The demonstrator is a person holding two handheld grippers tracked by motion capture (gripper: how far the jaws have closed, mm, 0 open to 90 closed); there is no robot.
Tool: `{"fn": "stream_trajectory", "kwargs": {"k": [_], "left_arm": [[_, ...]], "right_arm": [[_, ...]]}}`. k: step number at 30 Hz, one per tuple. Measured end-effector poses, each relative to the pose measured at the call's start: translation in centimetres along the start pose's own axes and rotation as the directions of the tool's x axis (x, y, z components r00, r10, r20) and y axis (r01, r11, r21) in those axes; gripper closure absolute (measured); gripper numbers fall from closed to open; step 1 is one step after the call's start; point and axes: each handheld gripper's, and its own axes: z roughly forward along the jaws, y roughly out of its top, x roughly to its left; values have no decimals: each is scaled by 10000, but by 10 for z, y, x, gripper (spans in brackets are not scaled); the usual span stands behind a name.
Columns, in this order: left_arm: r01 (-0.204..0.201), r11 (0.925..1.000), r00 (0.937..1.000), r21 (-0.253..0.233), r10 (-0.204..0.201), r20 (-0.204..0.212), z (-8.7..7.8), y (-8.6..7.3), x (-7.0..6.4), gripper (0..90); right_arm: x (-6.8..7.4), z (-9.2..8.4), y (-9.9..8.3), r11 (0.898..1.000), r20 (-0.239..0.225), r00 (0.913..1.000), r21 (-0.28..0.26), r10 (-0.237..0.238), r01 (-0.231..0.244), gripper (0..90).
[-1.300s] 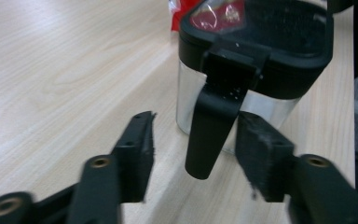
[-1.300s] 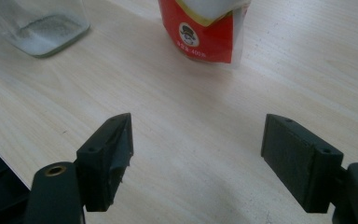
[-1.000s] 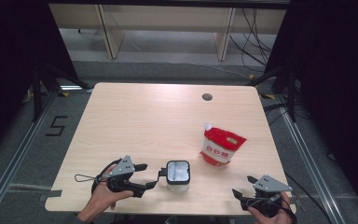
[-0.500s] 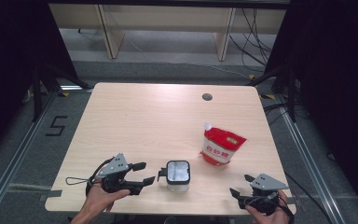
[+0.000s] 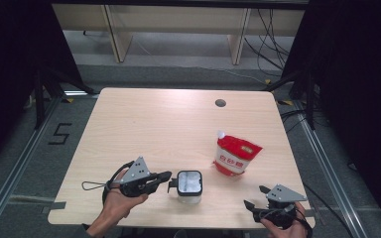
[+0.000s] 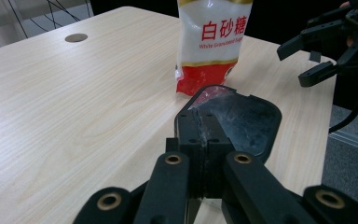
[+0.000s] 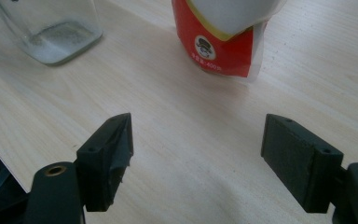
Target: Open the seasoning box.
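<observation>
The left gripper (image 5: 164, 175) has just been closing, its jaws now clenched with nothing visible between them, beside the glass jar (image 5: 189, 183) near the table's (image 5: 168, 124) front edge. The right gripper (image 5: 255, 197) stands wide apart, empty, facing the sugar pouch (image 5: 235, 155).

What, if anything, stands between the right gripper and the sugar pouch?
Nothing visible. Bare table lies between the open right gripper and the sugar pouch straight ahead of it. The glass jar stands off to the left, clear of that path.
</observation>
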Motion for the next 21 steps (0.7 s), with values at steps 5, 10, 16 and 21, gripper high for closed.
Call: {"fn": "stream_trajectory", "kwargs": {"k": [5, 10, 16, 21], "left_arm": [[-5, 9999, 9999, 171, 2, 160, 7, -2, -2, 889], [-248, 9987, 9996, 443, 242, 131, 8, -4, -2, 889], [-114, 9990, 9998, 424, 107, 176, 11, -6, -3, 889], [-45, 9993, 9999, 373, 41, 116, 10, -7, -3, 889]], "right_arm": [[0, 0, 0, 10000, -18, 10000, 33, -27, 27, 261], [3, 0, 0, 9996, -41, 9996, 102, 270, -269, 261], [3, 0, 0, 9998, -72, 9998, 88, 193, -192, 262], [2, 0, 1, 9999, -110, 9999, 42, -109, 109, 278]]}}
